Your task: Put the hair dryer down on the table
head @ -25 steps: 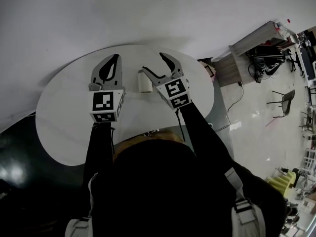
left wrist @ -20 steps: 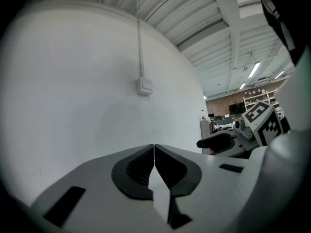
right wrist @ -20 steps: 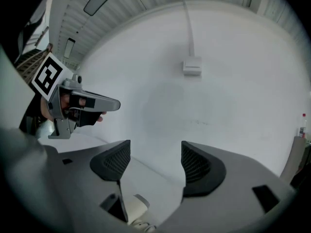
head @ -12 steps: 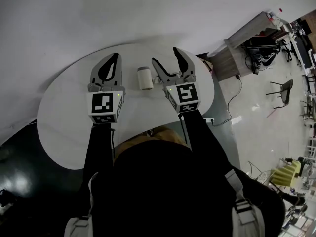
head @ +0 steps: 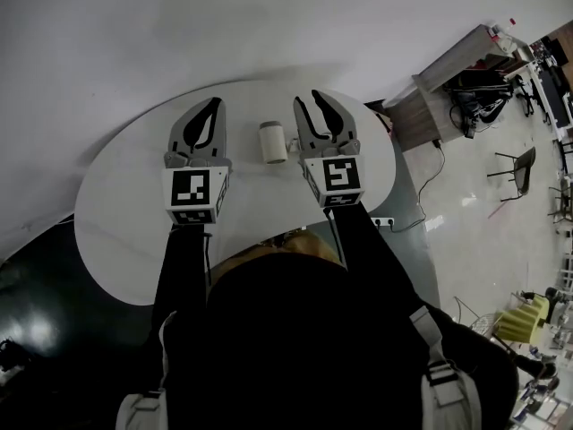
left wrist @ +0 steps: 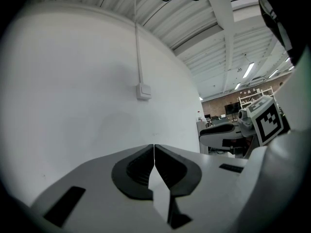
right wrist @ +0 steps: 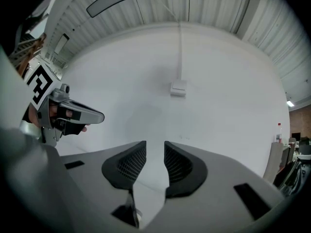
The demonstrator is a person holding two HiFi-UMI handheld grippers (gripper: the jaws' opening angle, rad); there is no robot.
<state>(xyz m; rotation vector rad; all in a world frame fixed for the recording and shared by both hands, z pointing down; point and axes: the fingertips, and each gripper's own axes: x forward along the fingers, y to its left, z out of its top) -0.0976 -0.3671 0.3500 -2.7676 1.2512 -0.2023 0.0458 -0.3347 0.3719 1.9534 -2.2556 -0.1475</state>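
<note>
The hair dryer (head: 272,141), a short whitish cylinder in the head view, lies on the round white table (head: 125,222) between my two grippers, and neither touches it. To its left my left gripper (head: 212,106) is shut with nothing in it; the left gripper view shows its jaws (left wrist: 154,147) pressed together. To its right my right gripper (head: 311,99) is closing. Its jaws (right wrist: 155,143) stand a narrow gap apart with nothing between them.
A white wall rises just behind the table, with a switch box (right wrist: 179,87) and a conduit above it. To the right on the floor are a desk with cables (head: 448,97), a chair (head: 515,164) and a power strip (head: 383,221).
My right gripper has drawn away to the right of the hair dryer and its wide jaws have narrowed. The dryer stays on the table. The left gripper has barely moved.
</note>
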